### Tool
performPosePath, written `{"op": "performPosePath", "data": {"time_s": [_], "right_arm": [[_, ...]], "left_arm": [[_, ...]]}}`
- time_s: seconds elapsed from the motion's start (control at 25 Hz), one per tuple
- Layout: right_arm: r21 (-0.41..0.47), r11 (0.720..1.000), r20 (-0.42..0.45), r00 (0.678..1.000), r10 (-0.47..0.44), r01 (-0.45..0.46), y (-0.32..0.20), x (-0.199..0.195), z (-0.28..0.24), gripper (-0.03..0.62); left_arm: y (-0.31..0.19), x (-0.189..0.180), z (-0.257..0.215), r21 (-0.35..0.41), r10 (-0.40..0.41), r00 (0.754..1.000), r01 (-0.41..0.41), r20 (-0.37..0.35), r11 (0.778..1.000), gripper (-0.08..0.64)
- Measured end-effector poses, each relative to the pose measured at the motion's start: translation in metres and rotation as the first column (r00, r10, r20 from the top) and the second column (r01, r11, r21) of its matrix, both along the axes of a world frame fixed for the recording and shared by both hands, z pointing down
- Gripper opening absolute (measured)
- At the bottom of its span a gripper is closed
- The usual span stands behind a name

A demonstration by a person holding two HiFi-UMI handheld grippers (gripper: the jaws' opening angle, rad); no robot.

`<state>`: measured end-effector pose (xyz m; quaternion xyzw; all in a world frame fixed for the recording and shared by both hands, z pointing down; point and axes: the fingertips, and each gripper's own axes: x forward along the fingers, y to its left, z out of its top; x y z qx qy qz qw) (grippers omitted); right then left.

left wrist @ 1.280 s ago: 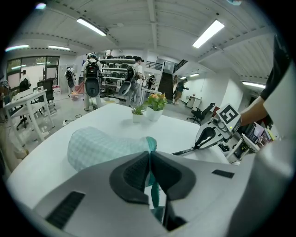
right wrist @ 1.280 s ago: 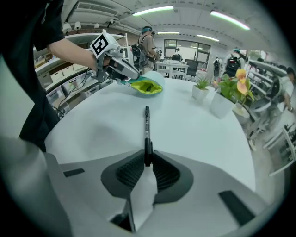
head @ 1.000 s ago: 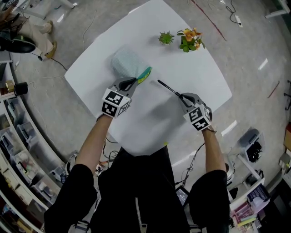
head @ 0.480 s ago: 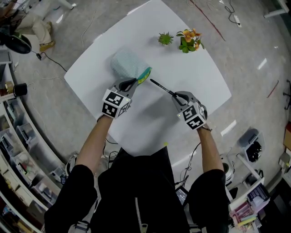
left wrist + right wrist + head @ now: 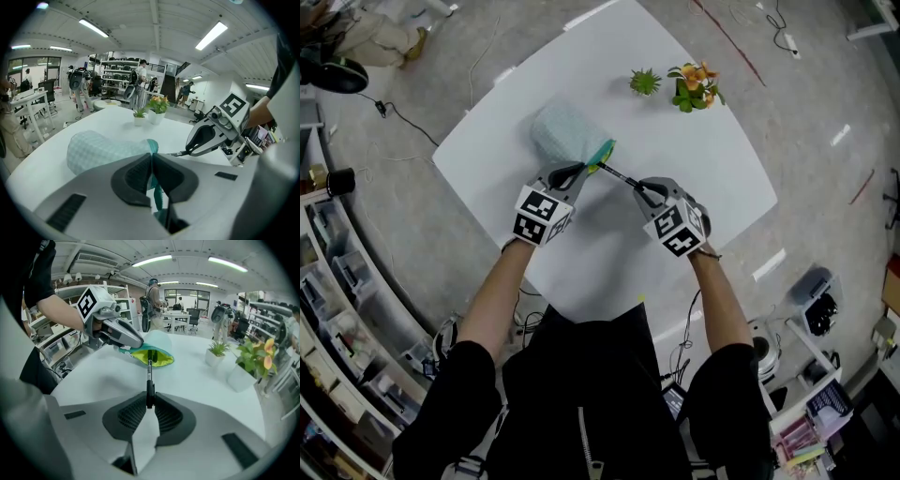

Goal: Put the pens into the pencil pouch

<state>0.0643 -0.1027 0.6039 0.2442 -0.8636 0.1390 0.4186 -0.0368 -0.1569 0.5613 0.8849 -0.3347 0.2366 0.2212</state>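
A pale green checked pencil pouch (image 5: 565, 132) (image 5: 101, 150) lies on the white table (image 5: 694, 150), its teal mouth with yellow lining (image 5: 152, 357) held agape. My left gripper (image 5: 571, 172) (image 5: 152, 166) is shut on the teal rim of the pouch mouth. My right gripper (image 5: 648, 190) (image 5: 150, 401) is shut on a black pen (image 5: 617, 175) (image 5: 149, 376). The pen points at the pouch, and its tip sits at the mouth opening.
Two small potted plants (image 5: 644, 80) (image 5: 694, 84) stand at the table's far side, seen at the right in the right gripper view (image 5: 217, 354). Shelves and cables ring the table on the floor.
My right gripper has carried the pen leftwards, from the right part of the table to the pouch mouth. The left gripper and pouch have stayed put.
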Motion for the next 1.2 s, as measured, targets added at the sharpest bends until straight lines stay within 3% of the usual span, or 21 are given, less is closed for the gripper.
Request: {"op": "performPosePath", "data": {"time_s": [0.68, 1.2], "right_arm": [[0.005, 1.000, 0.131, 0.991, 0.025, -0.026, -0.031, -0.056, -0.003, 0.066], [0.026, 0.999, 0.184, 0.982, 0.036, -0.041, -0.047, -0.085, 0.000, 0.066]], "left_arm": [[-0.001, 0.003, 0.002, -0.012, -0.002, 1.000, 0.002, -0.016, 1.000, 0.034], [-0.003, 0.000, -0.001, -0.016, -0.018, 0.999, 0.017, -0.042, 1.000, 0.034]]}}
